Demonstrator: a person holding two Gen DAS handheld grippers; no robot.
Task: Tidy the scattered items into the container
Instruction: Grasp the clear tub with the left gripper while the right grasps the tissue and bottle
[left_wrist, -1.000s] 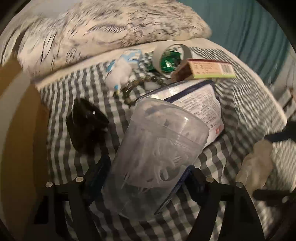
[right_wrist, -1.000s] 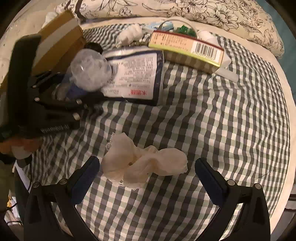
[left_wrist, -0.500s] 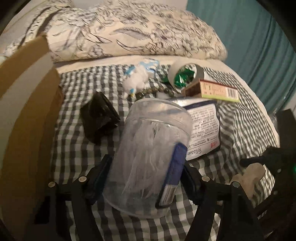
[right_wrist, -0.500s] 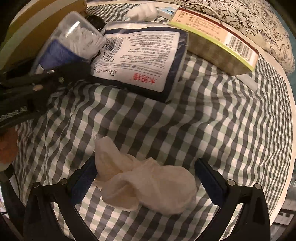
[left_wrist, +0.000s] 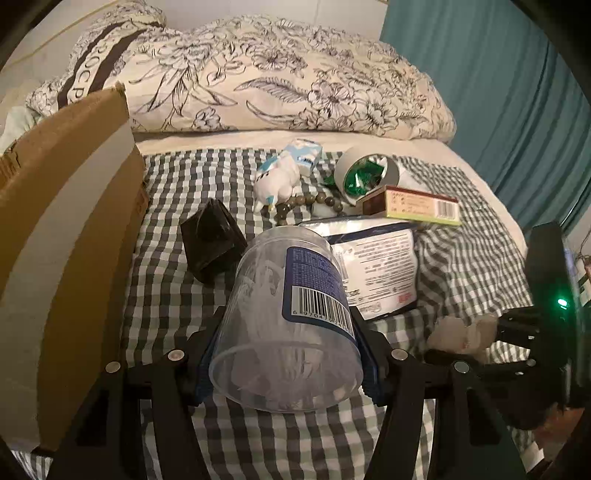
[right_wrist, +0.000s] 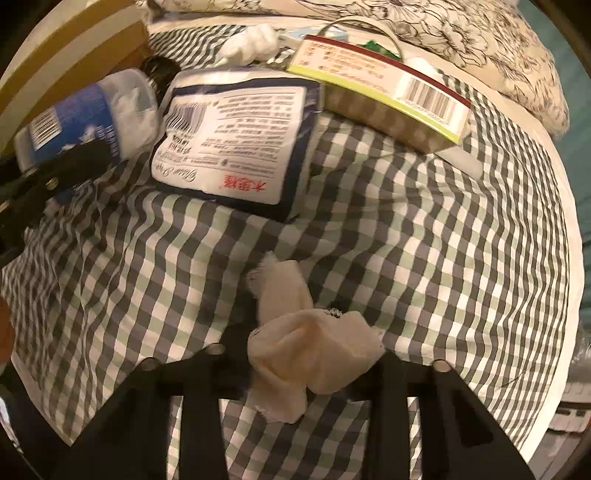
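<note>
My left gripper (left_wrist: 286, 354) is shut on a clear plastic jar of cotton swabs (left_wrist: 288, 317) with a blue label, held above the checked cloth; the jar also shows in the right wrist view (right_wrist: 88, 118). My right gripper (right_wrist: 310, 365) is shut on a crumpled cream cloth (right_wrist: 306, 350); this cloth shows in the left wrist view (left_wrist: 461, 328) too. The cardboard box (left_wrist: 62, 236) stands at the left. A tissue pack (left_wrist: 376, 266), a flat carton (left_wrist: 413, 203), a tape roll (left_wrist: 365, 177), beads (left_wrist: 306, 203), a white plush toy (left_wrist: 280, 181) and a black pouch (left_wrist: 212, 236) lie on the cloth.
A floral pillow (left_wrist: 258, 81) lies along the back. A teal curtain (left_wrist: 498, 92) hangs at the right. The checked cloth (right_wrist: 424, 240) covers the bed, whose edge (right_wrist: 569, 258) curves down the right side.
My right gripper has closed on the cream cloth, which lay between open fingers before. My left gripper has lifted and turned the jar, barcode now up.
</note>
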